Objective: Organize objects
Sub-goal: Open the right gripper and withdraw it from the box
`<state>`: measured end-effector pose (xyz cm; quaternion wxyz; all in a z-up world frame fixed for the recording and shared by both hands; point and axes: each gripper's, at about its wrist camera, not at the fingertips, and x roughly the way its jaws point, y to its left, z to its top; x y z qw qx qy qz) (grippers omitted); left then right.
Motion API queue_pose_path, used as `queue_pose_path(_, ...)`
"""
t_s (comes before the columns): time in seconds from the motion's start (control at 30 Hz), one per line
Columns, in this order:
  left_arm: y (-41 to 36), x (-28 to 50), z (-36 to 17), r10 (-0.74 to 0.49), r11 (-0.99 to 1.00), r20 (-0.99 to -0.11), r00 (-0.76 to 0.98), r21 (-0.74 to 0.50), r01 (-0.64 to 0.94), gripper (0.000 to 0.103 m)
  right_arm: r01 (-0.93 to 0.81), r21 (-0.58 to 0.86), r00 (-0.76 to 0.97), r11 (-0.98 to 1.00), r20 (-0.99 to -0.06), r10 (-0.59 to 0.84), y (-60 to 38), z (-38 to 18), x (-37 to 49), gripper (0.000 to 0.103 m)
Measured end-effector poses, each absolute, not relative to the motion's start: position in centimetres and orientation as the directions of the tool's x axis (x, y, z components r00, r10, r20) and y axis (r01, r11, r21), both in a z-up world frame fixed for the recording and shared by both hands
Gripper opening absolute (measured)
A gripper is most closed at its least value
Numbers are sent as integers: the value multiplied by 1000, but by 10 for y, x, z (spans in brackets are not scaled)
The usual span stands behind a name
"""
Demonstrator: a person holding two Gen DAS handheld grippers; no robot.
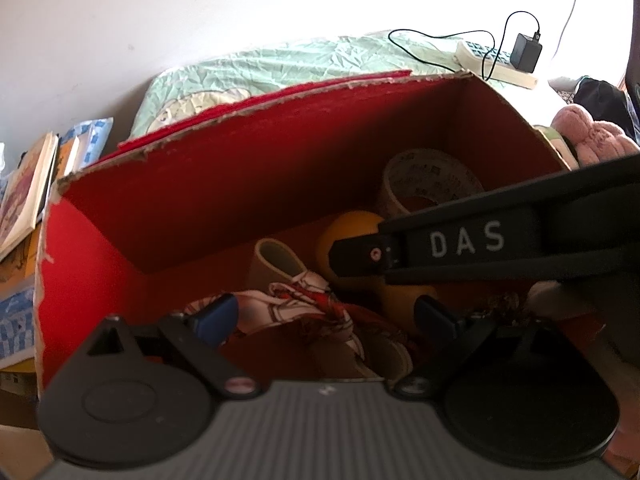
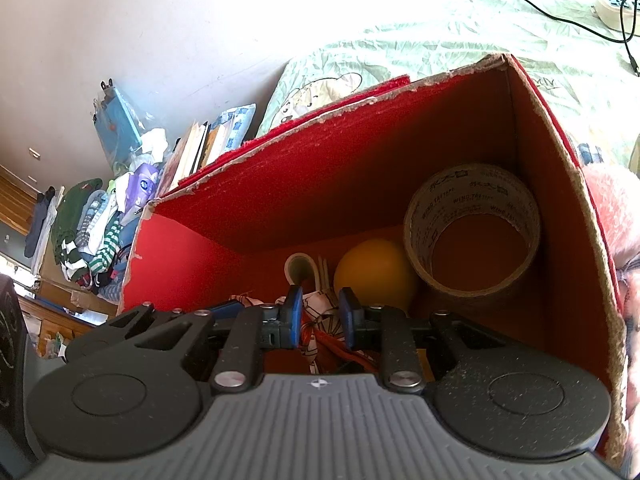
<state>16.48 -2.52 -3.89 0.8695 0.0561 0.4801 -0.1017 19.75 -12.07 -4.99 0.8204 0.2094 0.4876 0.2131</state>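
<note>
**Both grippers over the red box**

The red box (image 2: 320,184) stands open on a bed with a pale green sheet (image 2: 460,36), its torn cardboard rim showing. Inside, at the far right corner, a tape roll (image 2: 472,224) leans on its side. Just left of it sits a yellow ball (image 2: 374,272), touching the roll. Left of the ball lies a pale tube (image 2: 298,268), and a red-and-white patterned cloth (image 1: 304,312) is bunched at the near side of the floor.

The left gripper (image 1: 326,314) hangs over the box's near edge with its fingers spread wide, nothing between them; the cloth lies below. The right gripper (image 2: 320,314) points into the box with its blue pads (image 2: 295,312) narrowly parted on either side of the cloth; whether they pinch it I cannot tell. In the left view its arm crosses from the right, marked "DAS".

A charger (image 1: 527,52) lies on the sheet beyond the box. Books (image 2: 192,152) and a pile of clothes (image 2: 92,232) lie to the left.
</note>
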Motion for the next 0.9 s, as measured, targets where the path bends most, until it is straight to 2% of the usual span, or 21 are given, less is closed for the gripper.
queue_pose_path(0.37, -25, 164, -39, -111, 976, -844, 524, 7, 217, 95, -142, 533, 454, 834, -713, 534, -120, -49, 197, 25)
queue_pose_path(0.53, -22, 157, -33, -120, 979, -830, 544, -7, 205, 95, -154, 508, 503, 848, -698, 510, -120, -43, 190, 36)
queue_pose_path(0.73, -23, 140, -12, -81, 980, -789, 609, 48, 193, 95, -137, 457, 551, 879, -702, 451, -123, -36, 179, 37)
queue_pose_path(0.9, -20, 130, 7, -68, 983, -762, 644, 59, 173, 96, -164, 431, 622, 888, -653, 432, -127, -15, 163, 37)
